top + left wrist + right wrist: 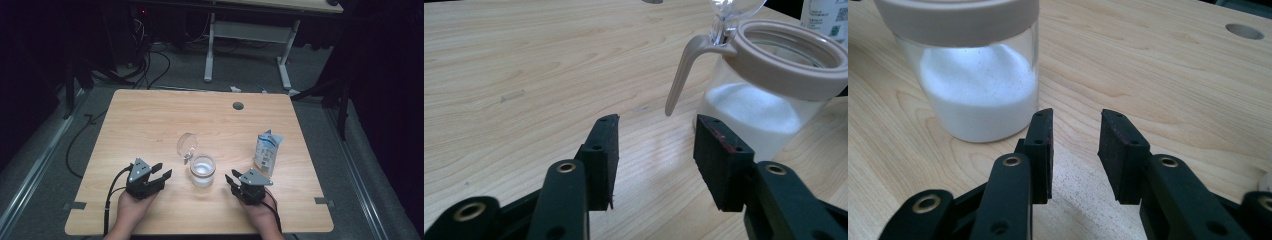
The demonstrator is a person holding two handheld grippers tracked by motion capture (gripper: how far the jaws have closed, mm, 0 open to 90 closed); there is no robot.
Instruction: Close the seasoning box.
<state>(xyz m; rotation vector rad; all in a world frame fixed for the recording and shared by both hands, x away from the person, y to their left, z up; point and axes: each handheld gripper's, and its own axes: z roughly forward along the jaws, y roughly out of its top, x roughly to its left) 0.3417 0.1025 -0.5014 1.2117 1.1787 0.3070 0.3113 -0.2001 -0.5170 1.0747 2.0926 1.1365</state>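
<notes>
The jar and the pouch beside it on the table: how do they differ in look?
The jar is round, clear glass, partly filled with white powder, while the pouch is a flat-sided, opaque blue-and-white pack whose contents are hidden. The jar's hinged lid stands open; the pouch's top looks crumpled, and whether it is open cannot be told. The jar sits between the two grippers; the pouch stands farther right. Both stand upright on the wooden table.

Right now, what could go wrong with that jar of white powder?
1. The jar is open, its clear lid flipped up, so a nudge from the left hand-held gripper or right hand-held gripper beside it might spill powder.
2. The raised lid's latch sticks out and could catch a jaw.
3. The white pouch stands upright near the right hand-held gripper and may topple.
</notes>
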